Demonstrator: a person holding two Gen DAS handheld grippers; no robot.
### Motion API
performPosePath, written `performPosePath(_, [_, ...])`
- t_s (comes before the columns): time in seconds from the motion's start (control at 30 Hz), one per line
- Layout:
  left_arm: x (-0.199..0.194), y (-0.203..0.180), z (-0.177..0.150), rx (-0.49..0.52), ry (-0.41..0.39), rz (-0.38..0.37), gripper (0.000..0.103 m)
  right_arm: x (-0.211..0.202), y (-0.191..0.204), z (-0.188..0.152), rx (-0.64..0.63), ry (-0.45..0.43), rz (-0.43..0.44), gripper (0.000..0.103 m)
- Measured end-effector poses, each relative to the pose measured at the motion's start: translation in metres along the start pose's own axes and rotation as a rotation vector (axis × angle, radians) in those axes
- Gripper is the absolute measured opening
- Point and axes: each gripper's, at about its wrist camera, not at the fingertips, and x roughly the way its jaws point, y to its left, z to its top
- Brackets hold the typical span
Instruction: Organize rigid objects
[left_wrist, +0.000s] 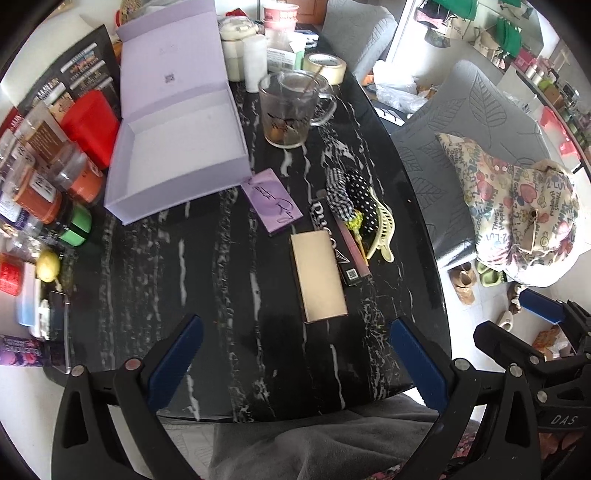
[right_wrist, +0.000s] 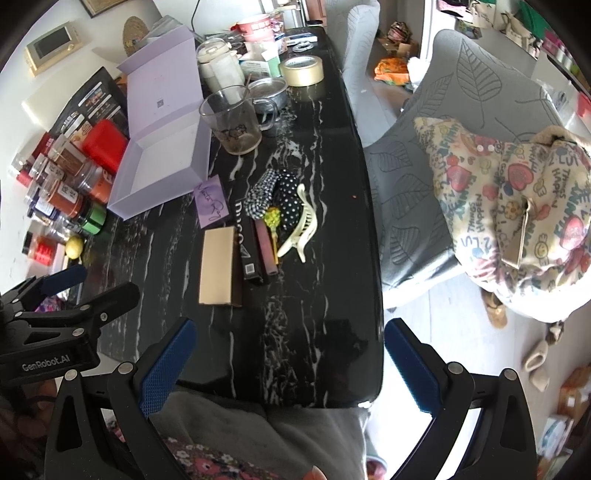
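Rigid objects lie scattered on the black marbled surface (left_wrist: 192, 280), near its right edge. At the left edge stand spice jars (left_wrist: 44, 192) and a red container (left_wrist: 90, 125). Just right of them sits the open lilac box (left_wrist: 177, 147), its lid tilted up toward the far edge. A small purple card (left_wrist: 271, 201) lies at the box's near right corner, touching it. Beyond the card stands a glass mug (left_wrist: 288, 110), with a roll of tape (left_wrist: 325, 66) behind it. Nearer the front edge lies a tan flat box (left_wrist: 319, 275), and beside it on the right a long black box (left_wrist: 334, 240), a pink stick (left_wrist: 354, 247), checked and dotted cloth pieces (left_wrist: 347, 192), and a cream hair claw (left_wrist: 382, 232).

The left gripper (left_wrist: 295, 363) and the right gripper (right_wrist: 290, 362) both hover over the front edge, fingers (left_wrist: 177, 363) spread wide, grasping nothing.
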Motion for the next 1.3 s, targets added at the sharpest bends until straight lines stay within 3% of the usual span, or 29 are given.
performPosePath(0.27, [0.03, -0.005, 0.001, 0.019, 0.036, -0.024, 0.103, 0.012, -0.012, -0.007, 0.049, 0.019, 0.018, 0.103])
performPosePath(0.43, [0.049, -0.01, 0.007, 0.056, 0.035, 0.03, 0.103, 0.021, -0.021, -0.009, 0.075, 0.022, 0.016, 0.103])
performPosePath(0.6, [0.071, -0.01, 0.014, 0.065, 0.073, 0.017, 0.102, 0.032, -0.028, -0.007, 0.098, 0.032, 0.013, 0.103])
performPosePath(0.73, [0.092, -0.009, 0.018, 0.053, 0.112, 0.018, 0.093, 0.042, -0.028, -0.005, 0.096, 0.038, 0.009, 0.103])
performPosePath(0.97, [0.122, -0.004, 0.024, 0.023, 0.166, 0.006, 0.092, 0.063, -0.028, 0.002, 0.069, 0.052, 0.003, 0.103])
performPosePath(1.07, [0.129, -0.003, 0.026, 0.024, 0.172, 0.01, 0.081, 0.069, -0.029, 0.007, 0.06, 0.049, 0.001, 0.103])
performPosePath(1.3, [0.135, -0.002, 0.033, -0.001, 0.168, -0.067, 0.062, 0.081, -0.024, 0.025, 0.03, 0.04, 0.011, 0.102])
